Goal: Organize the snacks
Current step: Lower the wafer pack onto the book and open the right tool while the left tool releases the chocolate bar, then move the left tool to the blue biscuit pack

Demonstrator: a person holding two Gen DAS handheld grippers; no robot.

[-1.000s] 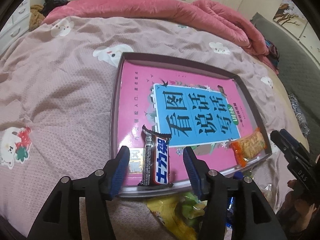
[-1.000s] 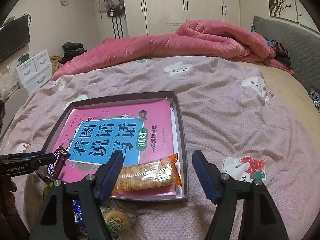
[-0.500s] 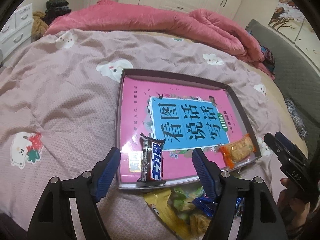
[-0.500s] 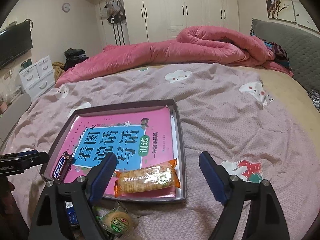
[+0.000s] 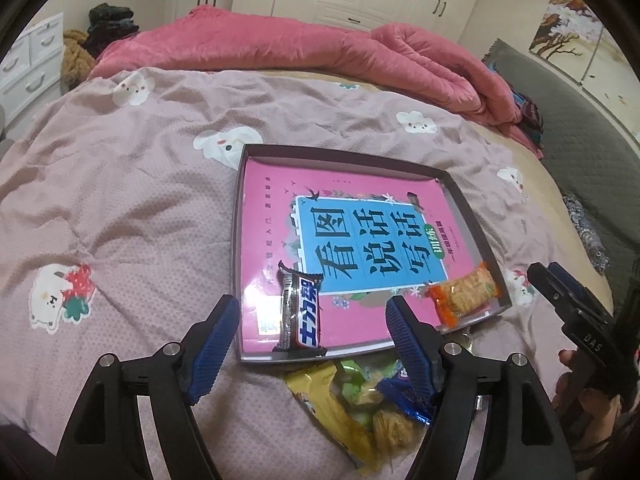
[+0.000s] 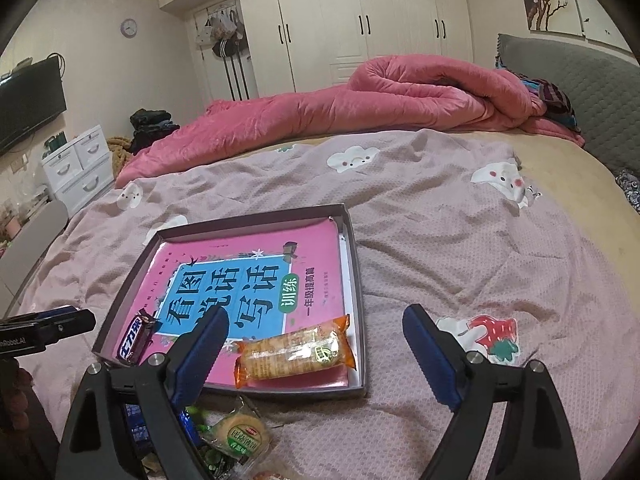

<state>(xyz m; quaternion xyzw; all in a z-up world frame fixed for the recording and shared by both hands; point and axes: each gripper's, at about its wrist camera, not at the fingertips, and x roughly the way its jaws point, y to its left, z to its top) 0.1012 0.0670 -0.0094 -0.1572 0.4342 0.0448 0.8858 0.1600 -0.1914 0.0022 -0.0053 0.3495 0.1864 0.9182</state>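
A shallow dark box (image 5: 238, 240) (image 6: 358, 280) lies on the bed with a pink book (image 5: 360, 240) (image 6: 256, 280) inside. A Snickers bar (image 5: 301, 314) (image 6: 134, 336) lies at its near left corner. An orange cracker pack (image 5: 464, 294) (image 6: 296, 350) lies at its near right corner. A pile of loose snacks (image 5: 360, 404) (image 6: 236, 436) lies on the bed in front of the box. My left gripper (image 5: 312, 340) is open and empty above the box's near edge. My right gripper (image 6: 316, 344) is open and empty above the cracker pack.
The bed has a mauve cover (image 5: 120, 200) with animal prints. A rolled pink duvet (image 6: 380, 96) lies along the far side. A grey headboard (image 6: 568, 64) stands at right. White drawers (image 6: 80, 164) and wardrobes (image 6: 360, 20) stand beyond the bed.
Both grippers have pulled back and up from the box, and their jaws have opened wider. The Snickers bar and cracker pack stay in the box.
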